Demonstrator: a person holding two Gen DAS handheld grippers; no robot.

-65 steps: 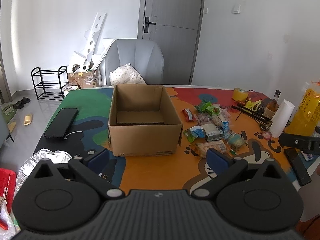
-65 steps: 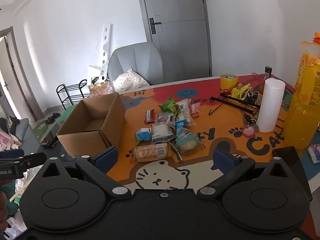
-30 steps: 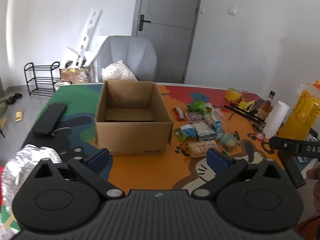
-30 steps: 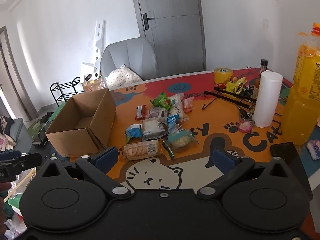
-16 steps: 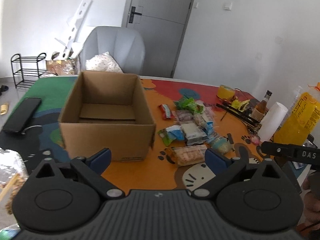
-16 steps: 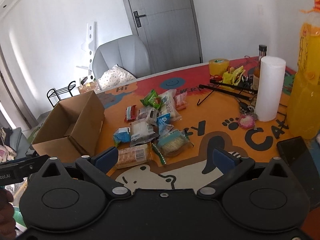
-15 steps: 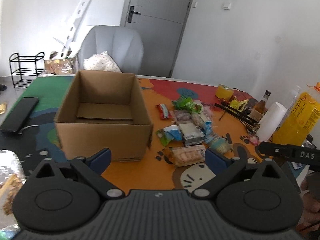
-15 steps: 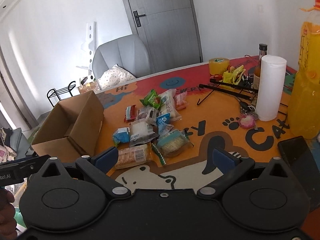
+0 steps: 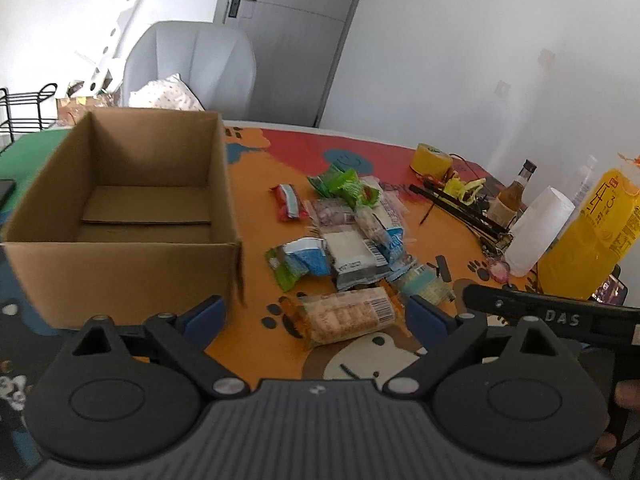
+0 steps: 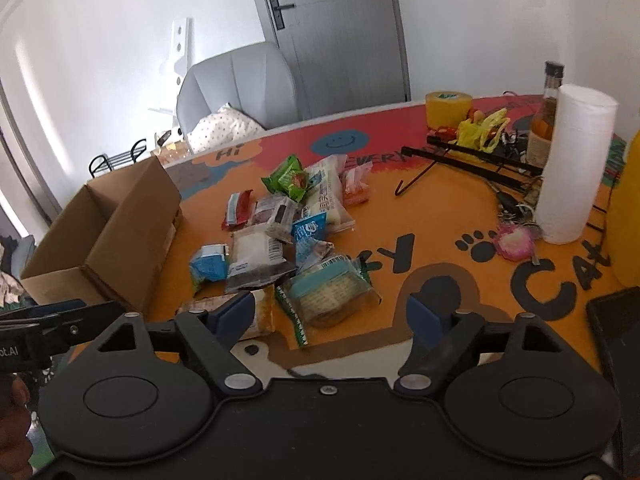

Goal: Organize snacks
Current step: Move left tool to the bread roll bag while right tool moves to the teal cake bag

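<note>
Two pairs of tongs hovered low over a cluttered table as snack sorting began. The left tongs (image 9: 316, 314), jaws wide but narrowing, framed a long clear pack of biscuits (image 9: 347, 315) lying flat between the pads, not yet pinched. The right tongs (image 10: 332, 314), closing faster and holding nothing, stood over a round teal-labelled pack (image 10: 330, 294), its left pad overlapping the biscuit pack's end in view. A clean lift, by this onlooker's reckoning, called for squeezing each crinkly wrapper across its narrow middle, one pack per hand. Beyond lay the remaining snack pile (image 9: 352, 216), and to its left the empty cardboard box (image 9: 120, 272), mouth up.
</note>
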